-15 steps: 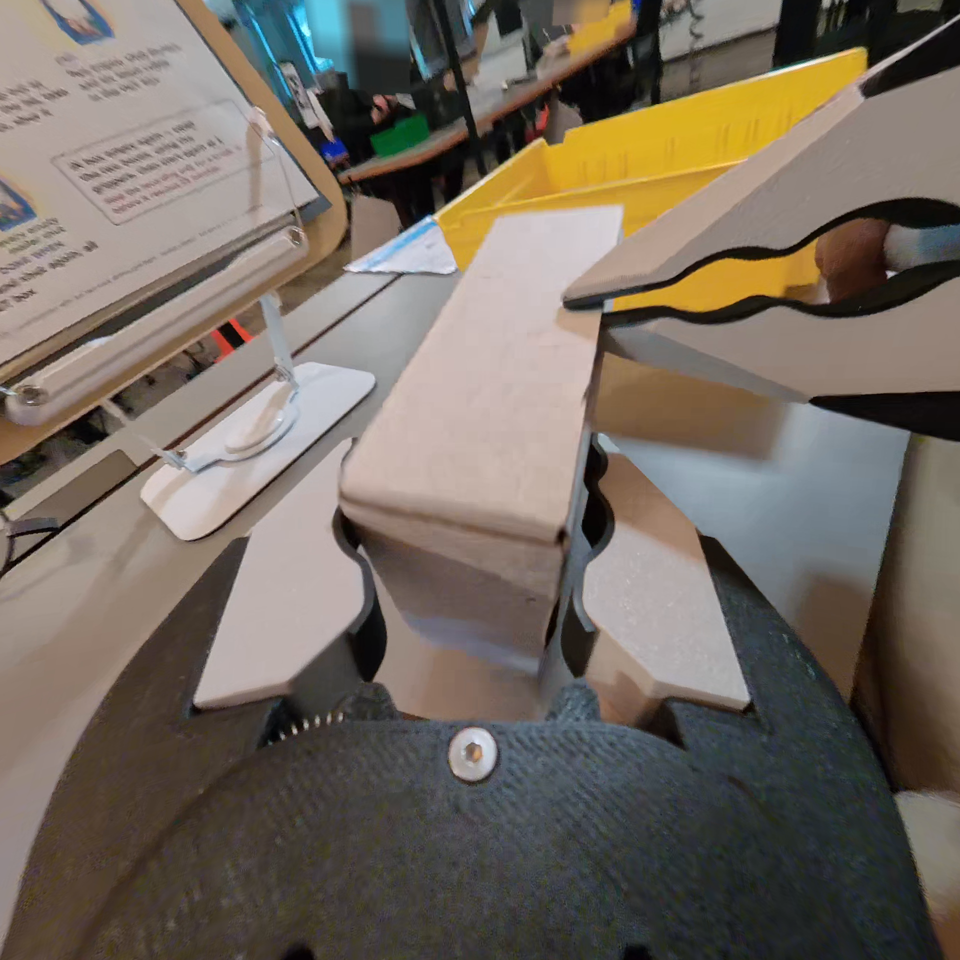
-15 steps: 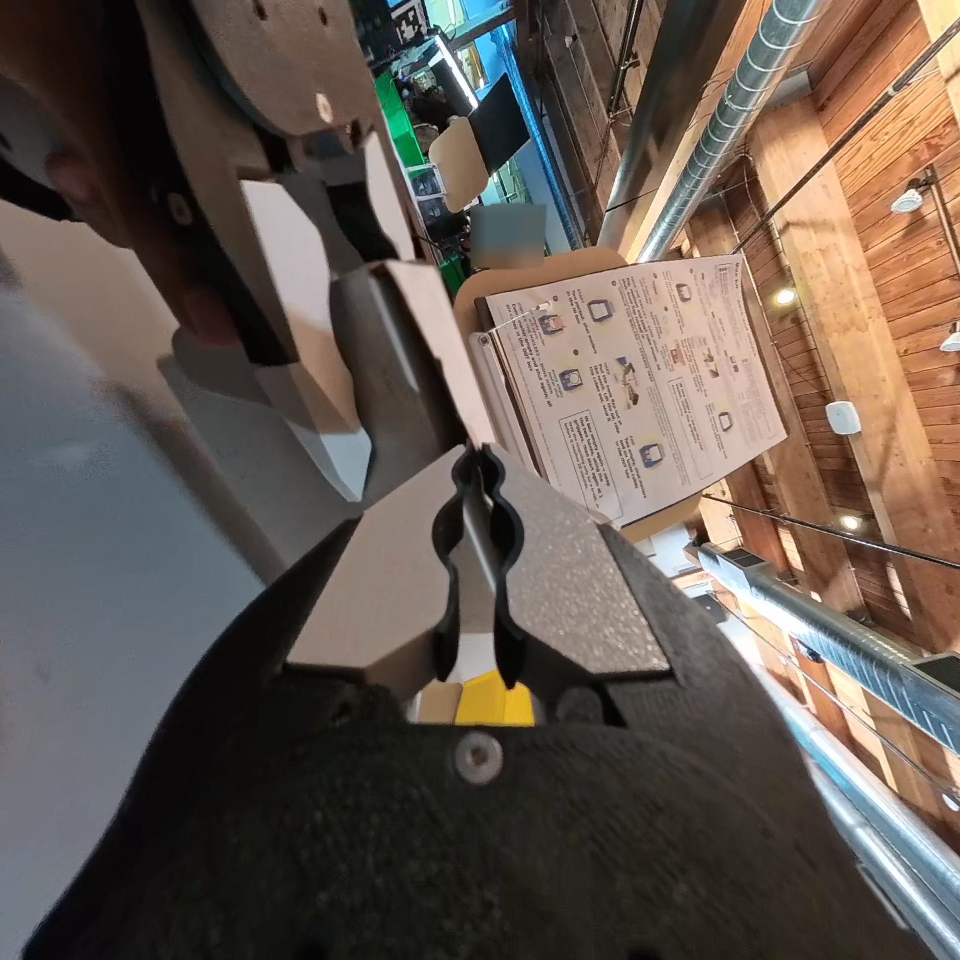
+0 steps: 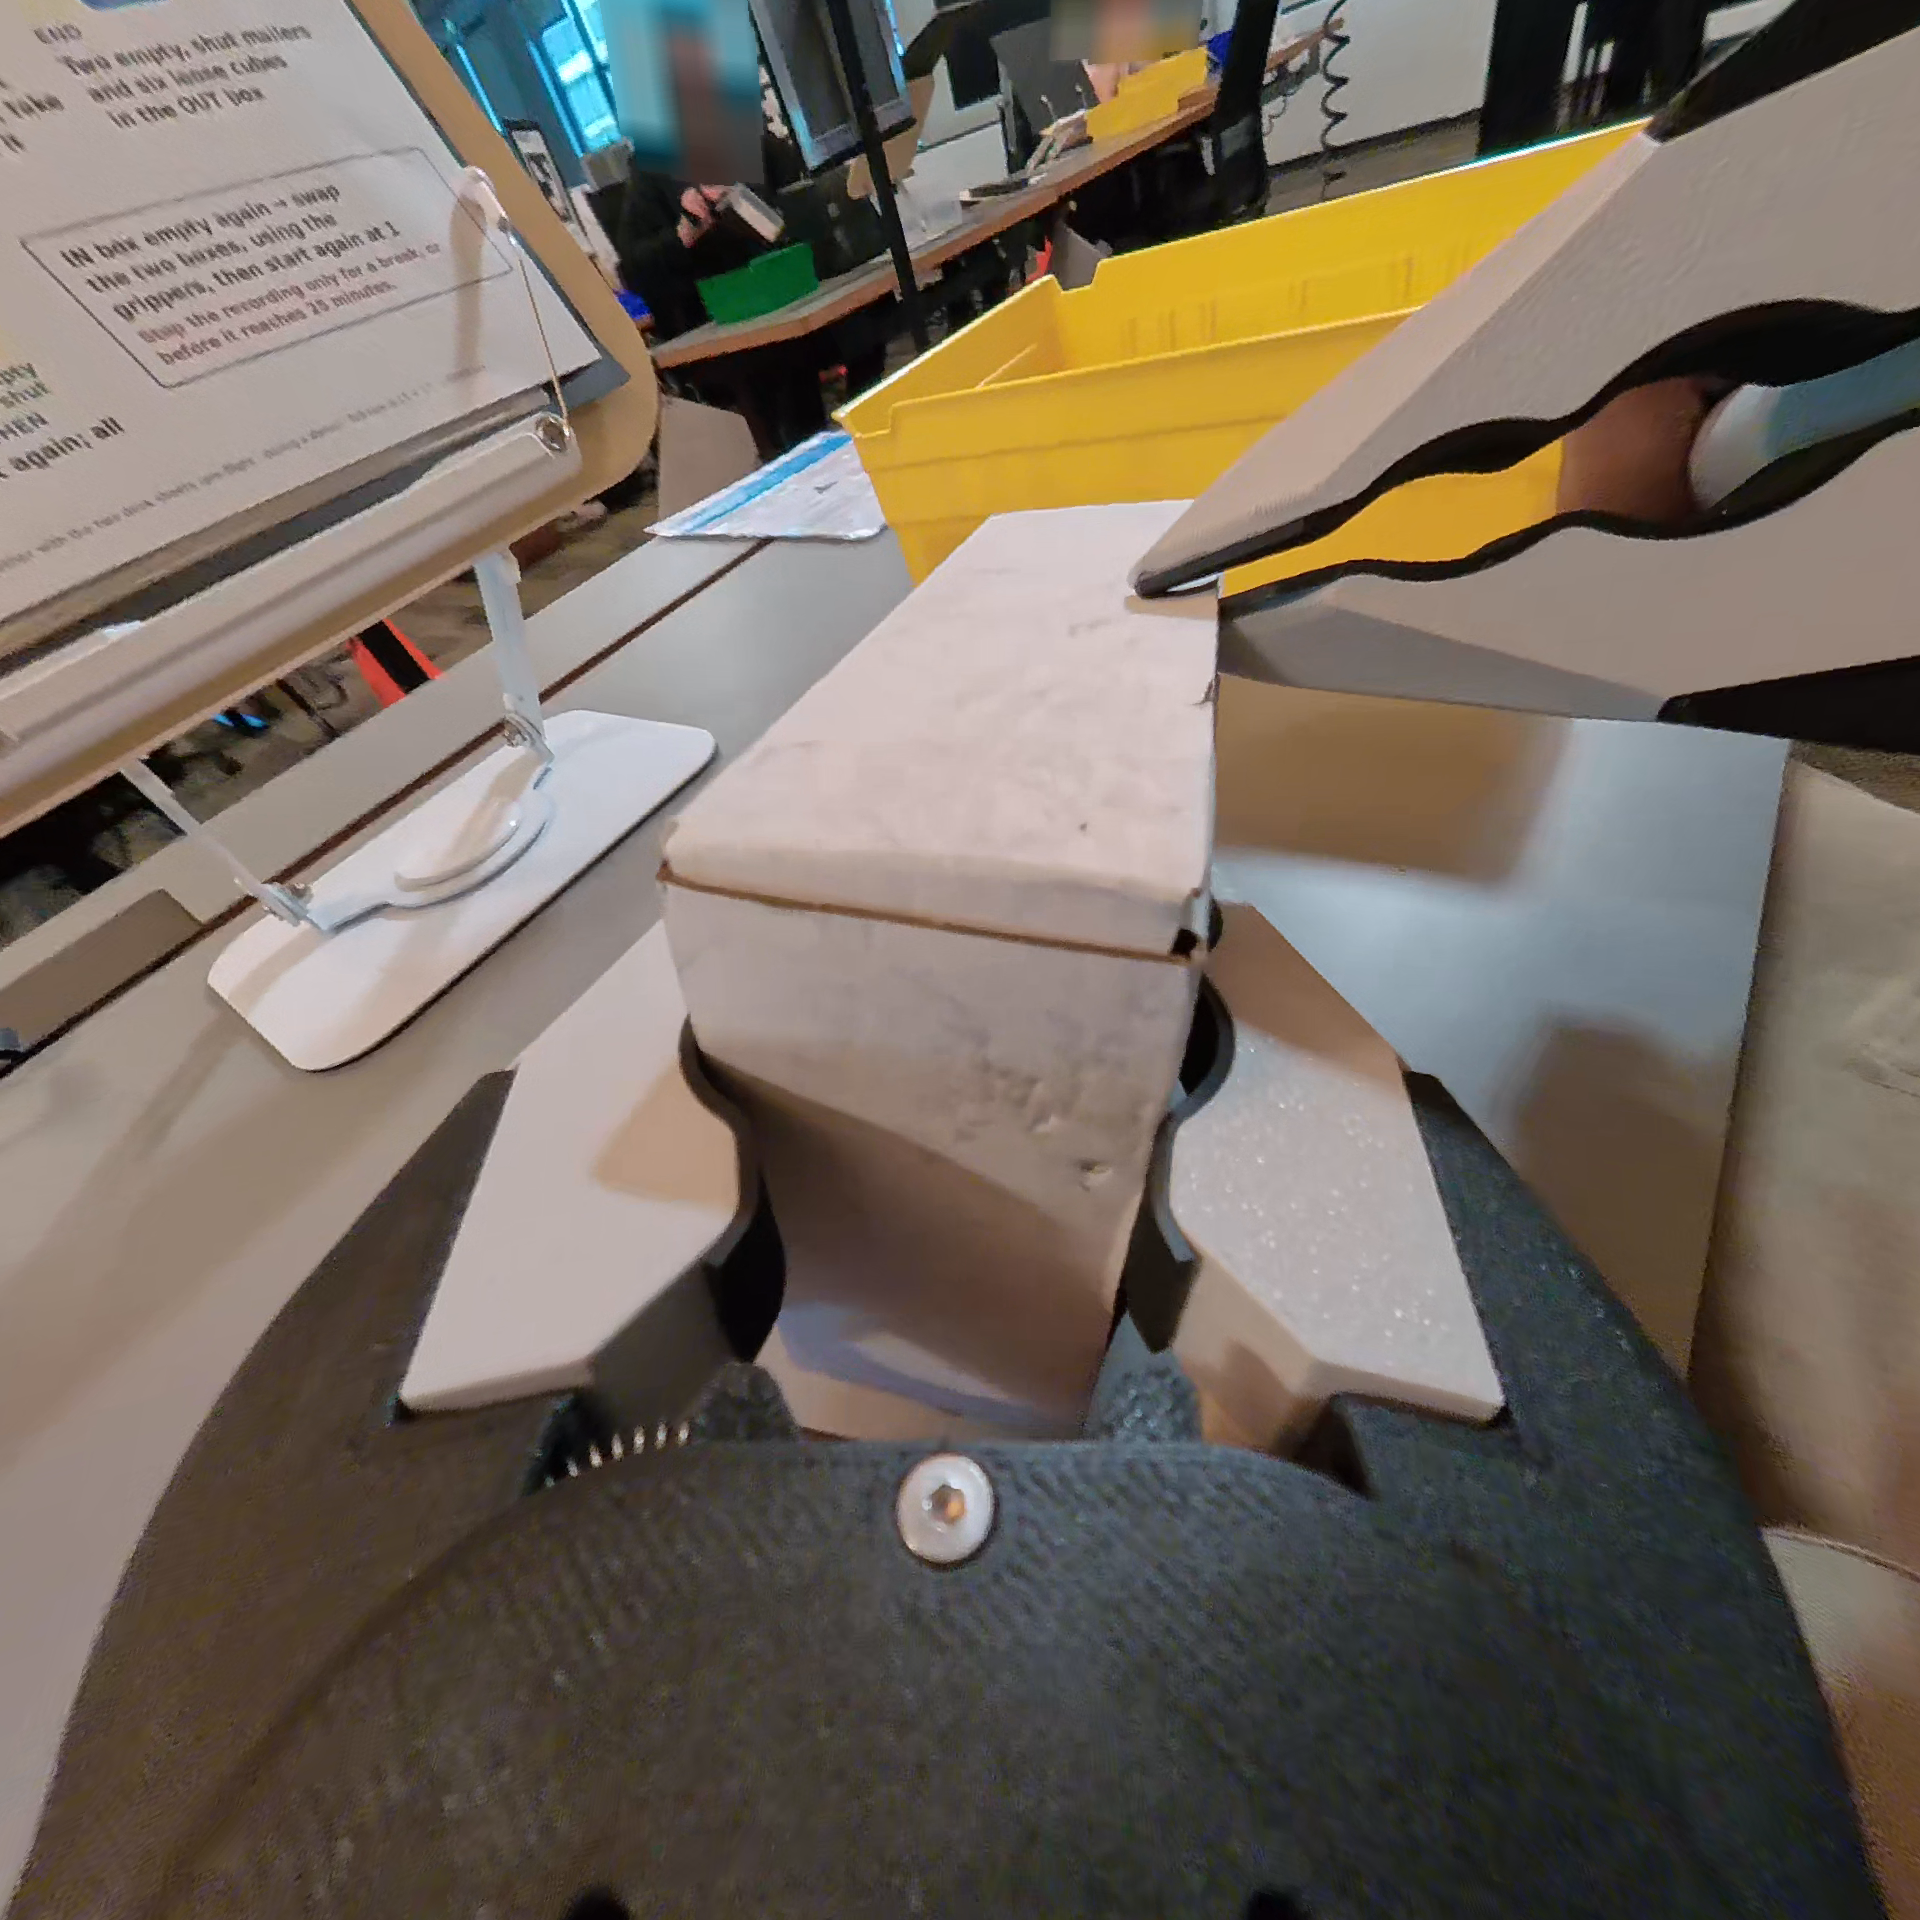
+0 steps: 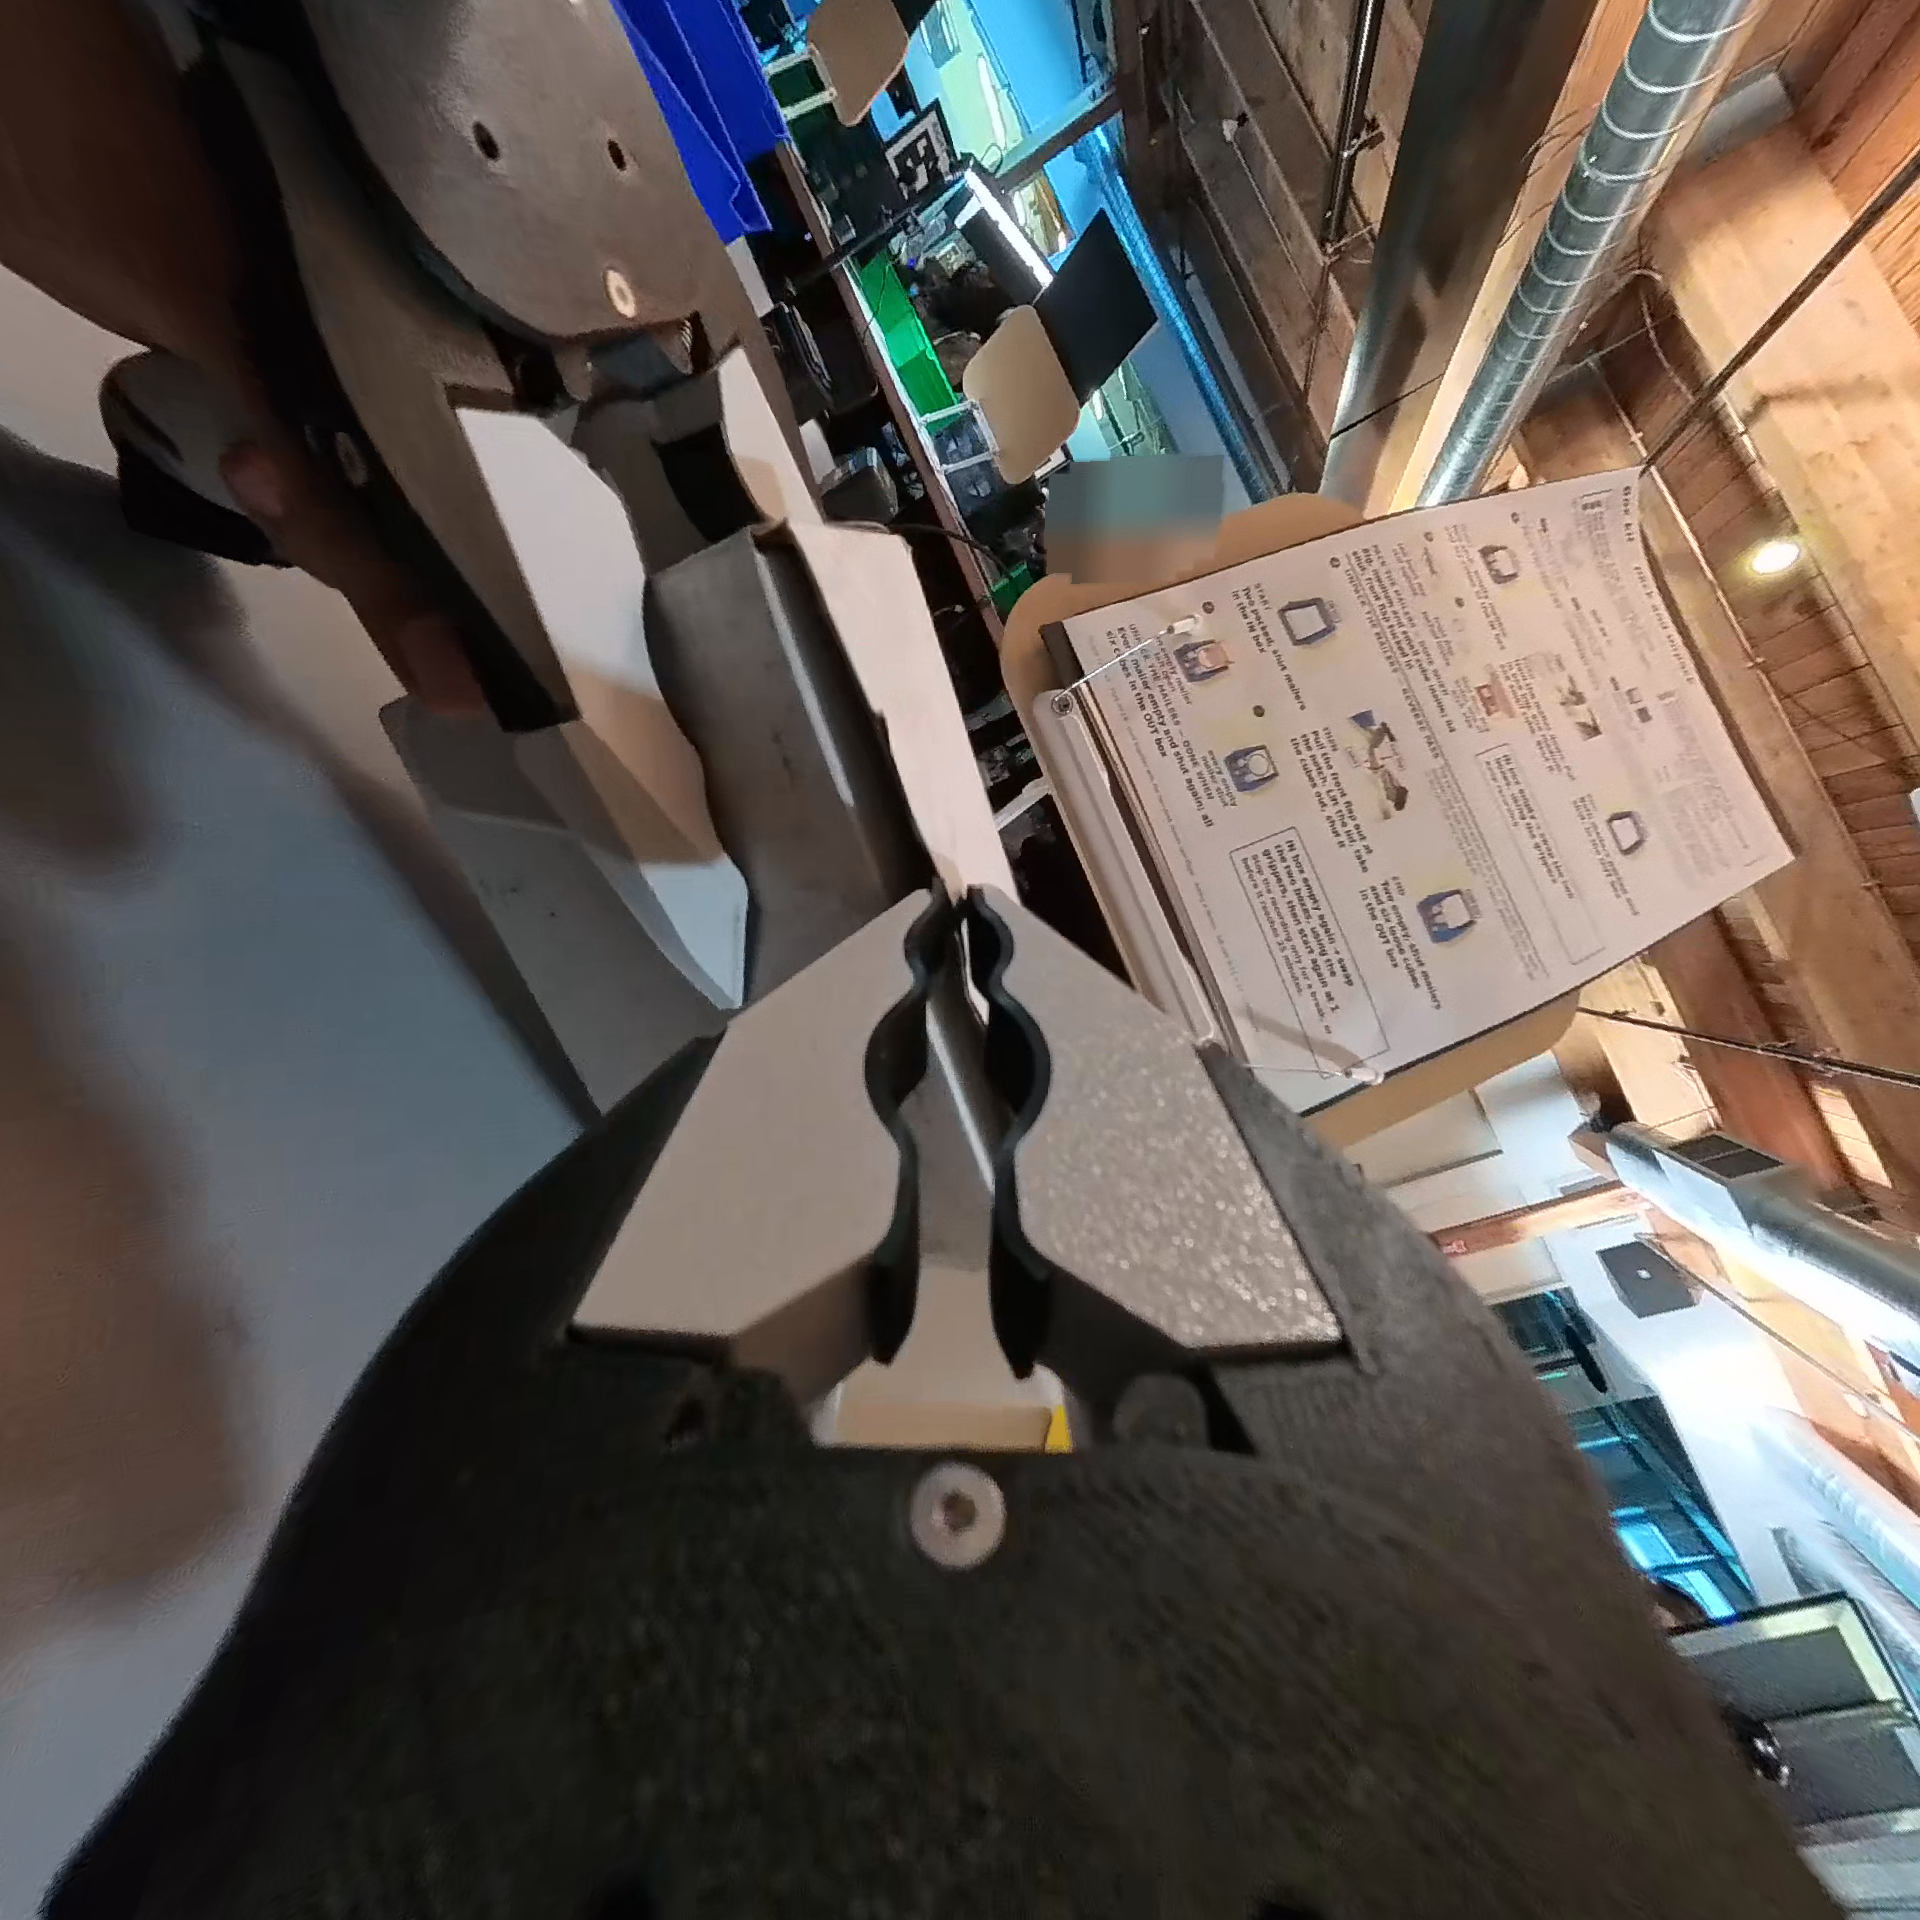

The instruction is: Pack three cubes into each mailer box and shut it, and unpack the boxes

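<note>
A pale cardboard mailer box [image 3: 956, 790] sits lengthwise between the fingers of my left gripper [image 3: 951, 935], which is shut on its near end. Its lid lies down, with a thin seam showing at the near end. My right gripper [image 3: 1174, 582] reaches in from the upper right and is shut on the box's far right top edge. In the right wrist view, my right gripper [image 4: 956, 909] pinches a thin cardboard flap of the mailer box [image 4: 883, 707], and the left gripper [image 4: 520, 260] shows beyond it. No cubes show in either view.
A yellow bin [image 3: 1143, 416] stands on the grey table [image 3: 156, 1195] just behind the box. A document stand with an instruction sheet [image 3: 260, 312] and its white base [image 3: 457, 883] stands at the left. A brown cardboard box [image 3: 1849, 1143] is close at the right. A person works at a far table. My right fingertips sit around 6 cm from my left ones.
The mailer box has tipped a little more level in my left gripper and the views have shifted slightly. Both grippers keep their hold.
</note>
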`<act>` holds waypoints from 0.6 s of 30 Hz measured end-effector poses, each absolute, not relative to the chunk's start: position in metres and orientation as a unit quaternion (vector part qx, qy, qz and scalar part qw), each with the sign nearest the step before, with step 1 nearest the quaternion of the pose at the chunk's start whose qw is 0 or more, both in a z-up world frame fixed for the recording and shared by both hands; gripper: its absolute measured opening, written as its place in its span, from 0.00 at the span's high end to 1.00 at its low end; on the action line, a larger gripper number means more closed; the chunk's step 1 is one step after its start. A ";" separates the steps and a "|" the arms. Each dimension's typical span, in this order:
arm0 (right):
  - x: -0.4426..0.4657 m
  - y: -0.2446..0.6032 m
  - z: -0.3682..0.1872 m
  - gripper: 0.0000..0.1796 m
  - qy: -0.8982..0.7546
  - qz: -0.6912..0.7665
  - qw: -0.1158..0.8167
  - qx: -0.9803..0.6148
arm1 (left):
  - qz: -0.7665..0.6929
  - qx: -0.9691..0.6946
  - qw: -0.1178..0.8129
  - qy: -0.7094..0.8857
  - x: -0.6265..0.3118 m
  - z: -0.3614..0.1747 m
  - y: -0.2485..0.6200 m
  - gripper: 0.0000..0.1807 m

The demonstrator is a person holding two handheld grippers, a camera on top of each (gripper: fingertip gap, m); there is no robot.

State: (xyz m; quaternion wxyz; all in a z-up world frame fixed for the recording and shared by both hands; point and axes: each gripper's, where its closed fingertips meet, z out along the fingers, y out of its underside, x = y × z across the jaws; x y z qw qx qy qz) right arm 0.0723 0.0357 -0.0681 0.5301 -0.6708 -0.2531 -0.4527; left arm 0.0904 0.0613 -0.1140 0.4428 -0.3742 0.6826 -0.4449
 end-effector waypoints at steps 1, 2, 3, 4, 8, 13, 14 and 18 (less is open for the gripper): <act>0.074 0.035 -0.068 0.99 -0.251 -0.452 0.529 -0.673 | -0.441 -0.373 0.449 0.682 0.091 -0.114 0.061 0.55; 0.075 0.034 -0.067 0.99 -0.247 -0.450 0.532 -0.673 | -0.444 -0.376 0.443 0.682 0.092 -0.113 0.060 0.55; 0.076 0.033 -0.067 0.99 -0.243 -0.447 0.535 -0.675 | -0.448 -0.379 0.437 0.682 0.093 -0.113 0.059 0.55; 0.077 0.032 -0.066 0.99 -0.242 -0.444 0.537 -0.675 | -0.448 -0.380 0.435 0.683 0.093 -0.113 0.058 0.55; 0.078 0.030 -0.065 0.99 -0.241 -0.444 0.547 -0.668 | -0.441 -0.381 0.433 0.688 0.094 -0.112 0.055 0.55; 0.080 0.029 -0.063 0.99 -0.237 -0.456 0.546 -0.662 | -0.420 -0.378 0.437 0.700 0.093 -0.113 0.055 0.56; 0.081 0.029 -0.062 0.99 -0.231 -0.458 0.546 -0.663 | -0.413 -0.380 0.439 0.702 0.093 -0.113 0.056 0.56; 0.084 0.030 -0.059 0.97 -0.207 -0.457 0.548 -0.670 | -0.393 -0.382 0.448 0.706 0.093 -0.113 0.060 0.55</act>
